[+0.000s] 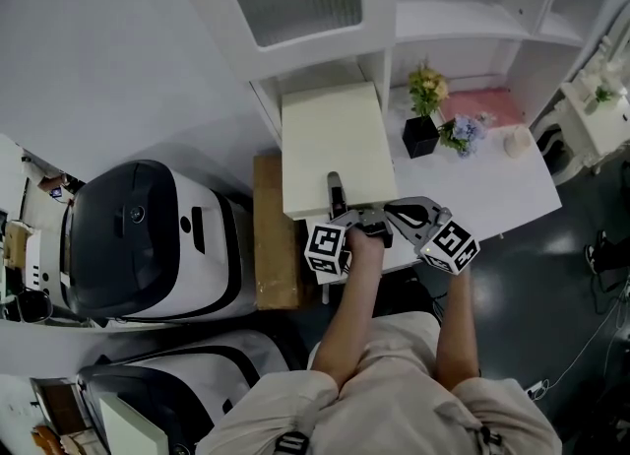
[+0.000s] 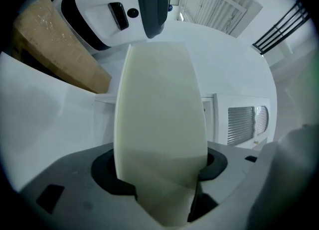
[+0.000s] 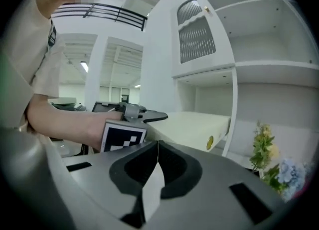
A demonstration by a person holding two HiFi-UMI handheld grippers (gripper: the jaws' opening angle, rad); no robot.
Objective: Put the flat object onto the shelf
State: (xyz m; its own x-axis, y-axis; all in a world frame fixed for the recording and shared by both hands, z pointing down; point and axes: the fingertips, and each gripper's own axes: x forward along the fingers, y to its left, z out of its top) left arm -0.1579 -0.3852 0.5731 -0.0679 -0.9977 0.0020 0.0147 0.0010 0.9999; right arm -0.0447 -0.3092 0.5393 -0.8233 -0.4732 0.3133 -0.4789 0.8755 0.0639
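Note:
The flat object (image 1: 335, 148) is a cream rectangular box lying level. Its far end is at the open compartment of the white shelf unit (image 1: 325, 67), under a ribbed-glass door. My left gripper (image 1: 337, 197) is shut on the box's near edge, with one dark finger (image 2: 152, 5) lying on top. In the left gripper view the box (image 2: 159, 119) fills the space between the jaws. In the right gripper view the box (image 3: 192, 127) and the left gripper (image 3: 142, 117) show side-on. My right gripper (image 1: 394, 213) hovers just right of the left one, shut and empty (image 3: 157, 147).
On the white counter (image 1: 492, 192) stand a black pot of yellow flowers (image 1: 423, 118), blue flowers (image 1: 463, 133), a pink mat (image 1: 482, 103) and a small white cup (image 1: 517, 141). A brown cardboard box (image 1: 274, 236) and white-and-black machines (image 1: 148, 241) stand at the left.

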